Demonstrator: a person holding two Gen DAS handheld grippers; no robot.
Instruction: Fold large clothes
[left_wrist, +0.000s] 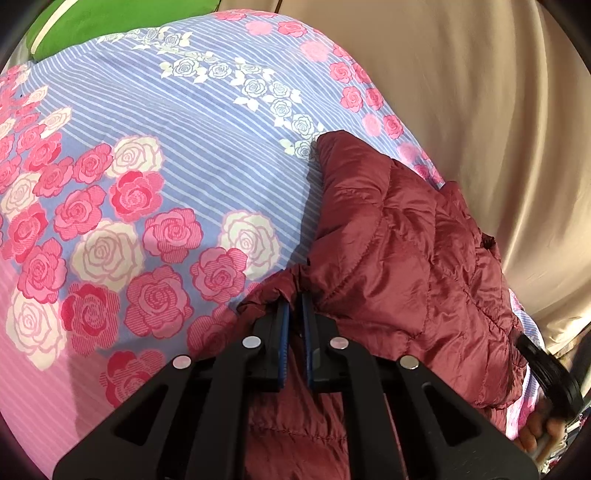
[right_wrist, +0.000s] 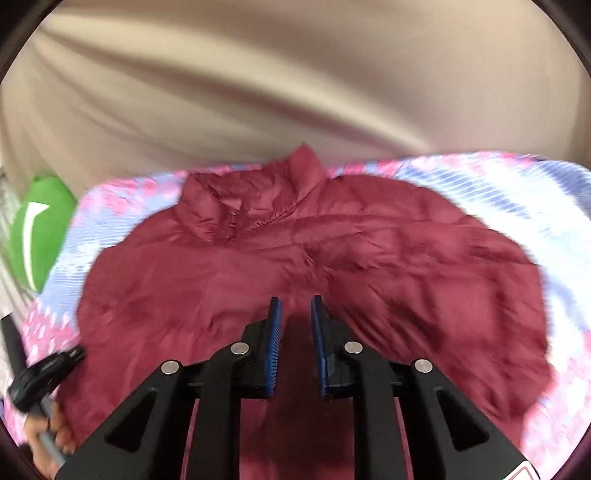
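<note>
A maroon quilted jacket (right_wrist: 258, 266) lies spread on a flowered bedsheet (right_wrist: 498, 184), collar at the far side. In the left wrist view the jacket (left_wrist: 399, 236) fills the lower right. My left gripper (left_wrist: 294, 297) is shut on a bunched edge of it at the near left side. My right gripper (right_wrist: 295, 299) hovers over the middle of the jacket, its blue pads (right_wrist: 275, 332) a little apart with nothing between them. This view is blurred by motion. Each gripper also shows in the other's view, at the edge: the right gripper (left_wrist: 550, 373) and the left gripper (right_wrist: 40, 373).
The sheet (left_wrist: 184, 110) has blue stripes and pink and white roses. A green cushion (left_wrist: 92, 26) lies at its far corner, also the green cushion (right_wrist: 37, 221). Beige draped fabric (right_wrist: 258, 92) runs behind the bed. A person's hand (right_wrist: 44, 432) holds the left gripper's handle.
</note>
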